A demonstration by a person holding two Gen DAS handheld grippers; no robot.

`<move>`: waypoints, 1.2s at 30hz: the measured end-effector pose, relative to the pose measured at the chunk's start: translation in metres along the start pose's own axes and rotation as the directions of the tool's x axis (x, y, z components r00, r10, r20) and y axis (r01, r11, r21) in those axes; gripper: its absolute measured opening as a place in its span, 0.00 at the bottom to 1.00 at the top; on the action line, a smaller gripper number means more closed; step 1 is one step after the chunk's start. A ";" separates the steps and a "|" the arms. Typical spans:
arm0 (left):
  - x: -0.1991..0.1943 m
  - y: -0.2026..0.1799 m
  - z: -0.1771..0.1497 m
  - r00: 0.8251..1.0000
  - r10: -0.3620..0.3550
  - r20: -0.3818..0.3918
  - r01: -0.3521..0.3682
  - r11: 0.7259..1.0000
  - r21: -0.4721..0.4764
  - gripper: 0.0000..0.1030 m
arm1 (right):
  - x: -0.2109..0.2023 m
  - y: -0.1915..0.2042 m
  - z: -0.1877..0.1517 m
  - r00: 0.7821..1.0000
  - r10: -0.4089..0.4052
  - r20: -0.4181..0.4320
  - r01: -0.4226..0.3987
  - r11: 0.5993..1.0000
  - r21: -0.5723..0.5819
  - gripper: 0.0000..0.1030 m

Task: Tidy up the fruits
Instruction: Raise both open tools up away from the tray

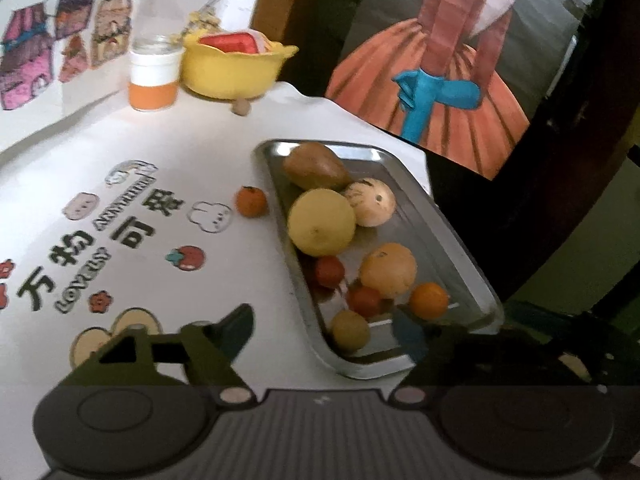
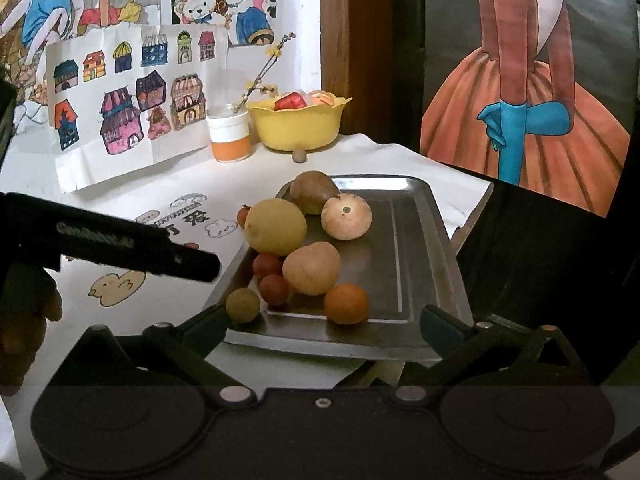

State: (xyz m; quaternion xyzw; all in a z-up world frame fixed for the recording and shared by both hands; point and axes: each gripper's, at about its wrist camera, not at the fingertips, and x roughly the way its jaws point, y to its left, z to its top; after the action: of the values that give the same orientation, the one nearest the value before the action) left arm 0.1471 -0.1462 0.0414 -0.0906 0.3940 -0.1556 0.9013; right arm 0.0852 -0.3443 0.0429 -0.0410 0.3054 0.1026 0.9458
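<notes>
A metal tray [image 1: 444, 236] [image 2: 424, 240] on the white tablecloth holds several fruits: a big yellow one [image 1: 321, 222] [image 2: 275, 226], a brown pear-shaped one [image 1: 314, 166] [image 2: 314, 192], a pale round one [image 1: 370, 202] [image 2: 346, 216], small red and orange ones. One small orange fruit [image 1: 251, 201] lies on the cloth left of the tray. My left gripper [image 1: 324, 332] is open and empty at the tray's near corner; it also shows in the right wrist view [image 2: 192, 264]. My right gripper [image 2: 324, 324] is open and empty, straddling the tray's near edge.
A yellow bowl [image 1: 232, 68] [image 2: 298, 124] with red contents and an orange-and-white cup [image 1: 154, 76] [image 2: 230, 136] stand at the back. A small nut [image 1: 241, 107] lies by the bowl. Drawings lean on the wall. The table edge runs just right of the tray.
</notes>
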 end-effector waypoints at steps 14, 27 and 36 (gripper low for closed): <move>-0.037 0.039 -0.022 0.983 0.182 0.031 -0.179 0.981 -0.070 1.00 | -0.014 0.016 -0.003 0.998 0.024 -0.054 -0.026 0.999 -0.034 0.99; -0.102 0.091 -0.038 0.922 0.378 0.085 -0.354 0.911 -0.211 1.00 | -0.035 0.046 0.056 0.966 0.254 -0.039 -0.257 0.949 -0.184 0.99; -0.157 0.113 -0.029 0.858 0.486 0.167 -0.427 0.855 -0.295 1.00 | -0.039 0.055 0.129 0.955 0.289 0.063 -0.254 0.912 -0.323 0.99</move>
State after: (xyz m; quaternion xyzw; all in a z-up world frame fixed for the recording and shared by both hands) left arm 0.0487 0.0134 0.0972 -0.1235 0.3108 0.1262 0.9339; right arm 0.1160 -0.2789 0.1693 -0.1411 0.2360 0.2821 0.9191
